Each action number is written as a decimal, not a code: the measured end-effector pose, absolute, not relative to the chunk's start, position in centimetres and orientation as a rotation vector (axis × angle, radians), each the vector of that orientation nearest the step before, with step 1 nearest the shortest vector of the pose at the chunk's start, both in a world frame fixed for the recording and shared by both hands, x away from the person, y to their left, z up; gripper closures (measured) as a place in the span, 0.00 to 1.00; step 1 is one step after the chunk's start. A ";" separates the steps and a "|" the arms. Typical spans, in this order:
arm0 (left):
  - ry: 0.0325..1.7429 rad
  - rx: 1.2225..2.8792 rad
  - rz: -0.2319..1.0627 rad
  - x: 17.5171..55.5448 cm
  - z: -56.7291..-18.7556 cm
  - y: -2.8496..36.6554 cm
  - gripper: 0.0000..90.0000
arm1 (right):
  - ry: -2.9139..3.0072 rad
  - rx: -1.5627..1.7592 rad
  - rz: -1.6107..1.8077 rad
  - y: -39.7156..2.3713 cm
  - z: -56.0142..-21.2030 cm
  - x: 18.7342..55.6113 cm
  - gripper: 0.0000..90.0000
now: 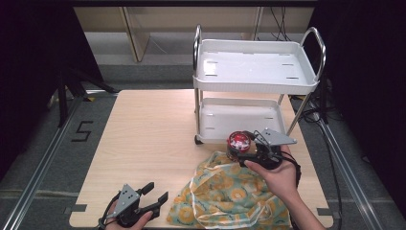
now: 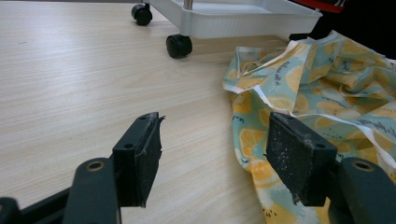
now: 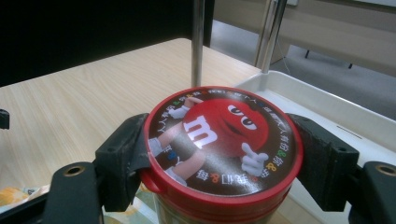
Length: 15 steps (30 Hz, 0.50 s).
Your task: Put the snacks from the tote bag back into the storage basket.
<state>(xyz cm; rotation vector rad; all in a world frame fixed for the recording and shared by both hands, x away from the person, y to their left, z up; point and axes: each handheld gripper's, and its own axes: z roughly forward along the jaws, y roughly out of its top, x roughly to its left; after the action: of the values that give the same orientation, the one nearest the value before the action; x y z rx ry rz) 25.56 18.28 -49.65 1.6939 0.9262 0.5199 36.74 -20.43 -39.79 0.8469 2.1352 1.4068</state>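
— Carrying the jar (image 1: 238, 143)? 
— Yes: right gripper (image 1: 249, 143) fingers are clamped under its red lid, above the cloth (image 1: 225, 196), near the cart (image 1: 239, 117)'s lower tray. 
— Next? 
— Probably lift it over the rim and set it down. Left gripper (image 1: 154, 199) fingers stand apart over the tabletop (image 1: 143, 134).

A lab: taped floor number (image 1: 82, 130); metal rails (image 1: 45, 160); dark curtains (image 1: 28, 57) round the table (image 1: 143, 139)

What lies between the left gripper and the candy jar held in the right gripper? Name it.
The lemon-print cloth lies crumpled on the table between the open left gripper and the red-lidded candy jar, as the high view shows.
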 end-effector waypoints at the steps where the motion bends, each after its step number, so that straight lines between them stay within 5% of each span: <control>1: 0.912 1.704 0.529 25.6 -49.6 18.4 0.39 | 2.139 0.859 1.424 -20.3 -39.8 36.8 0.30; 15: 0.969 1.671 0.506 25.3 -49.6 18.1 0.39 | 2.130 0.831 1.401 -20.1 -39.6 37.2 0.30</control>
<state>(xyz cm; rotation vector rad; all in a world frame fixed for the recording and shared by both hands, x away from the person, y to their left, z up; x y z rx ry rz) 25.31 18.14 -49.64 1.6713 0.9688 0.5057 37.18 -20.15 -39.62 0.8306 2.1301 1.4013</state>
